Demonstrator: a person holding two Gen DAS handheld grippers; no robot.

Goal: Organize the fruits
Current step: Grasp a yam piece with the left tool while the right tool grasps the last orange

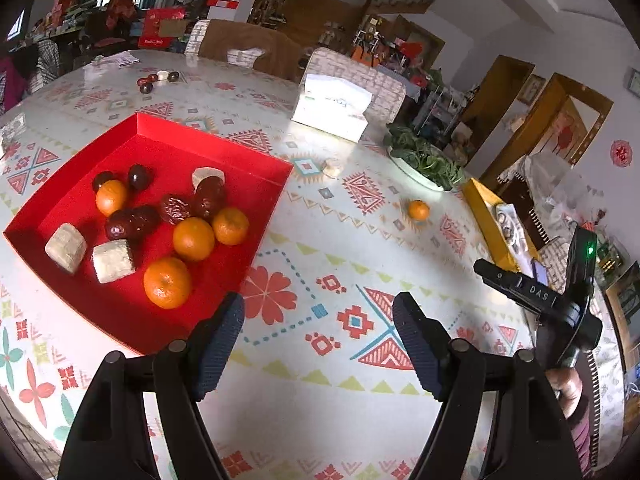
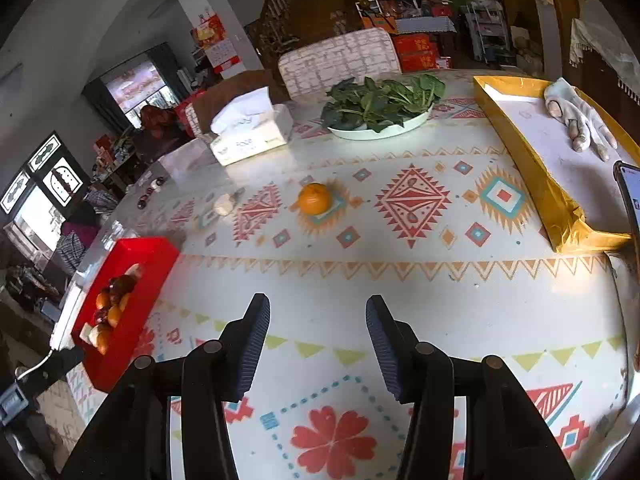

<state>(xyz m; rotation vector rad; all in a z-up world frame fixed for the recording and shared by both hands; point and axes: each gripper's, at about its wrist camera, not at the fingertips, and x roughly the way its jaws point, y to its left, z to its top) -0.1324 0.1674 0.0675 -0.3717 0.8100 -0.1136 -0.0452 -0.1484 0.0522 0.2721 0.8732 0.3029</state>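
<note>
A red tray [image 1: 256, 164] on the patterned table holds several oranges, dark red dates and pale wrapped candies; it also shows at the left of the right wrist view [image 2: 160, 252]. A lone orange [image 1: 418, 210] lies on the table to its right, also in the right wrist view [image 2: 315, 198]. A pale candy [image 1: 332, 168] lies beyond the tray, also in the right wrist view [image 2: 224, 204]. My left gripper [image 1: 318, 316] is open and empty, just right of the tray's near corner. My right gripper [image 2: 318, 320] is open and empty, well short of the lone orange.
A tissue box [image 2: 252, 136], a plate of green leaves [image 2: 380, 104] and a yellow tray [image 2: 520, 148] with a glove stand at the far side. A few dates and a candy [image 1: 156, 80] lie far off. Chairs [image 2: 340, 60] line the table's edge.
</note>
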